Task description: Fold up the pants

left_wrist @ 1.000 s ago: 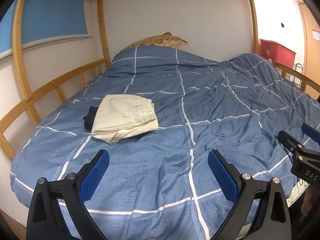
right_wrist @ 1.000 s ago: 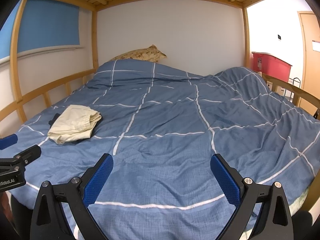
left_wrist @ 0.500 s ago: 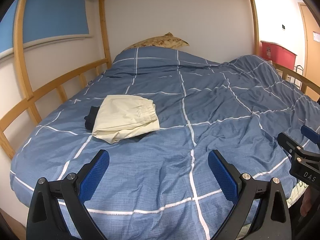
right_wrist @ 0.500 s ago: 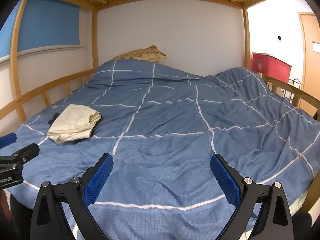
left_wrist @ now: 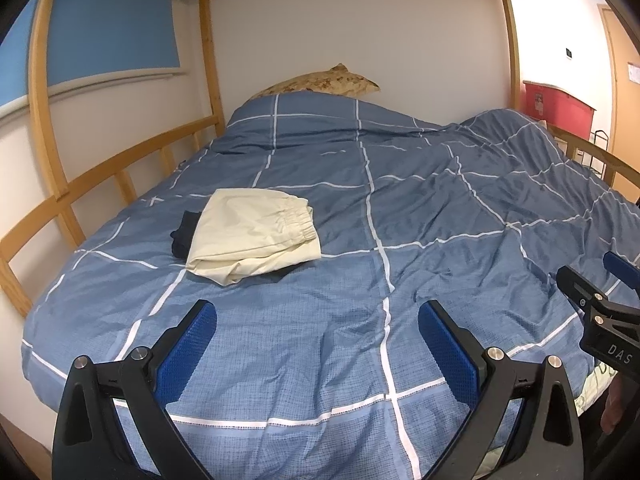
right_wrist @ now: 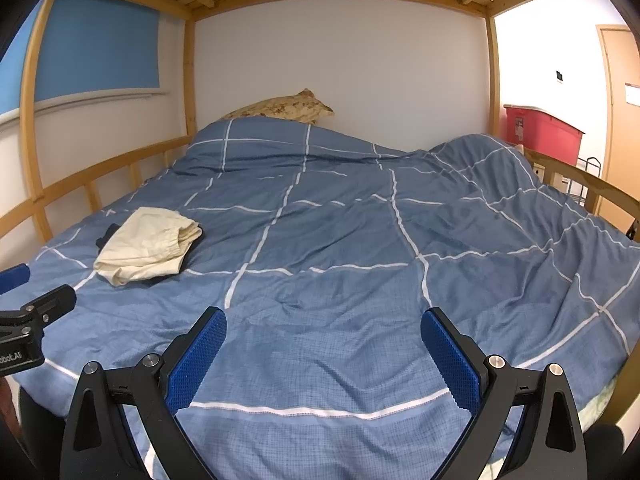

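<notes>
Folded cream pants point(left_wrist: 256, 234) lie on the bed's point(left_wrist: 400, 200) left side, atop a dark garment point(left_wrist: 184, 236). Left claw point(left_wrist: 317, 344) and right claw point(right_wrist: 323, 350) hover spread wide, empty. Far right, a red bin point(right_wrist: 540, 134), contents hidden.

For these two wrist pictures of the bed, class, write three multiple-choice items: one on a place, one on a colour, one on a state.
1. Where do the cream pants lie on the blue duvet?
A. near the left rail
B. on the pillow
C. at the right edge

2. What colour peeks out under the pants?
A. red
B. black
C. green

3. How are the two claws?
A. both shut on cloth
B. one open
C. both open, empty

Key: A, the pants sit by the wooden rail; B, a black garment shows at their left; C, left claw and right claw gape over bare duvet.
</notes>
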### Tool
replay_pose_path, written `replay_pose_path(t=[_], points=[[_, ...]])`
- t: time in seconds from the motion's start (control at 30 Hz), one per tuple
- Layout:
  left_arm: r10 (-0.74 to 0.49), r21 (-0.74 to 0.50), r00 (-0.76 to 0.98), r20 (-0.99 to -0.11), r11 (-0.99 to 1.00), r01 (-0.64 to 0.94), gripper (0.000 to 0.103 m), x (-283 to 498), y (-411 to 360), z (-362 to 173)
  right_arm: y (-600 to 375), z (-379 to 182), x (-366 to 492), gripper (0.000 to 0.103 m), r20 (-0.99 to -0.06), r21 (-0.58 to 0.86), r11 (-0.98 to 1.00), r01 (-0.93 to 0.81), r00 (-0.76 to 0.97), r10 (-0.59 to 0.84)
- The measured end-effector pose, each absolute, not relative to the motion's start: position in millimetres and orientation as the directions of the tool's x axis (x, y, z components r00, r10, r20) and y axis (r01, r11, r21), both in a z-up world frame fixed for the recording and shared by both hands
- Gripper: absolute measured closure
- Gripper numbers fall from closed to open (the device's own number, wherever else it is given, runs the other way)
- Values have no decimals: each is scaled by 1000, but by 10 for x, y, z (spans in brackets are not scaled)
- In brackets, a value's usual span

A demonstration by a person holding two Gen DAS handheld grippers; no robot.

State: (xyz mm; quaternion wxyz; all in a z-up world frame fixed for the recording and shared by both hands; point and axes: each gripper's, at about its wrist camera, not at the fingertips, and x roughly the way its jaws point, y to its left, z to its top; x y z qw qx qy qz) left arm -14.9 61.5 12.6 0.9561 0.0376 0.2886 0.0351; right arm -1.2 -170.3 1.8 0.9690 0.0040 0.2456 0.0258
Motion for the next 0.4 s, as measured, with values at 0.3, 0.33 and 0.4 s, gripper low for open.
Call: replay_pose_path(t=[0.3,0.33,0.4], points=[[93,85,821,-563,995,-55,1,-129,590,102,-1727,-20,18,4,-485,21,999,-48,873,52],[92,82,821,-564,995,-55,1,-124,595,98,-1725,-20,17,4,-484,22,999,-47,873,52],[91,78,818,-568,995,-57,1,-112,594,95,-1728,-26,20,4,-485,23,999,-47,873,52]])
